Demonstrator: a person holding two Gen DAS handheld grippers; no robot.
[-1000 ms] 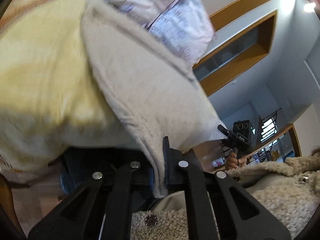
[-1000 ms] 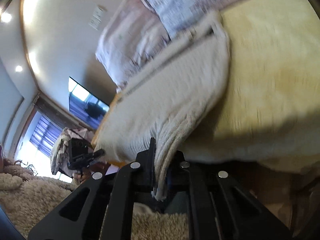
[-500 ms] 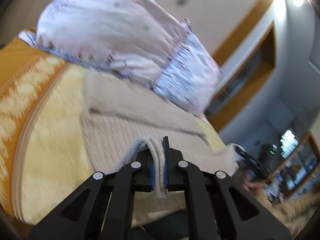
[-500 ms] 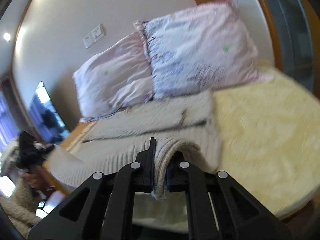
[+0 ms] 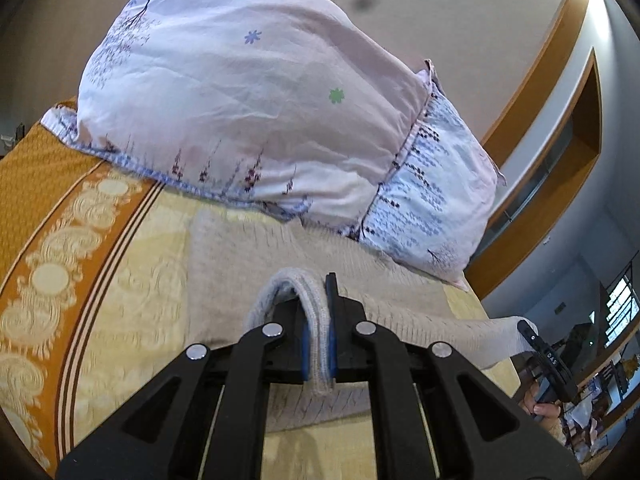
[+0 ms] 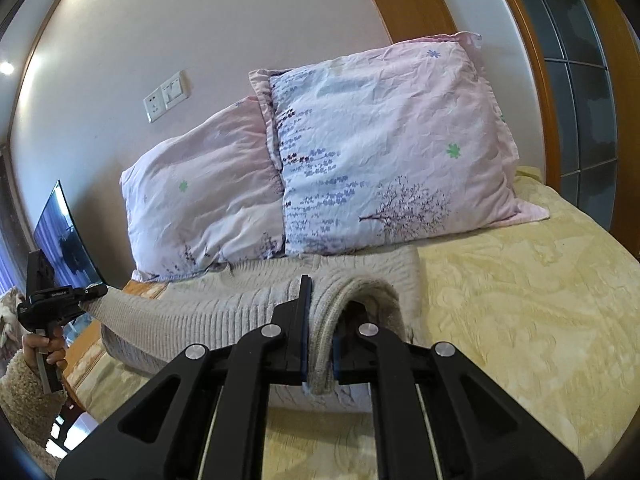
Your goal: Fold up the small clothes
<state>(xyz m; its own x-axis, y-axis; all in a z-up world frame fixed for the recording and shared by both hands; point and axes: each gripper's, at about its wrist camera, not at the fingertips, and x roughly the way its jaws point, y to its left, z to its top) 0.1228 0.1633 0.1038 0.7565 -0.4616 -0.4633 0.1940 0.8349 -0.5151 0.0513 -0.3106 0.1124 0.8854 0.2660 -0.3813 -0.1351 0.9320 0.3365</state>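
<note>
A beige knitted sweater (image 5: 248,256) lies stretched across the yellow bedspread (image 5: 132,280) in front of the pillows; it also shows in the right wrist view (image 6: 240,304). My left gripper (image 5: 319,344) is shut on one folded edge of the sweater. My right gripper (image 6: 320,344) is shut on the opposite edge, which loops over its right finger. Each gripper shows in the other's view: the right one (image 5: 548,364) at the far right, the left one (image 6: 48,300) at the far left, each pinching a sweater corner.
Two pink and blue floral pillows (image 6: 384,148) lean on the wall behind the sweater. An orange patterned border (image 5: 52,208) runs along the bed's edge. A wall socket plate (image 6: 166,96) and a TV screen (image 6: 68,240) are behind.
Both grippers have swung down from a raised hold and brought the sweater onto the bed. The sweater now lies spread before the pillows, and both views have steadied.
</note>
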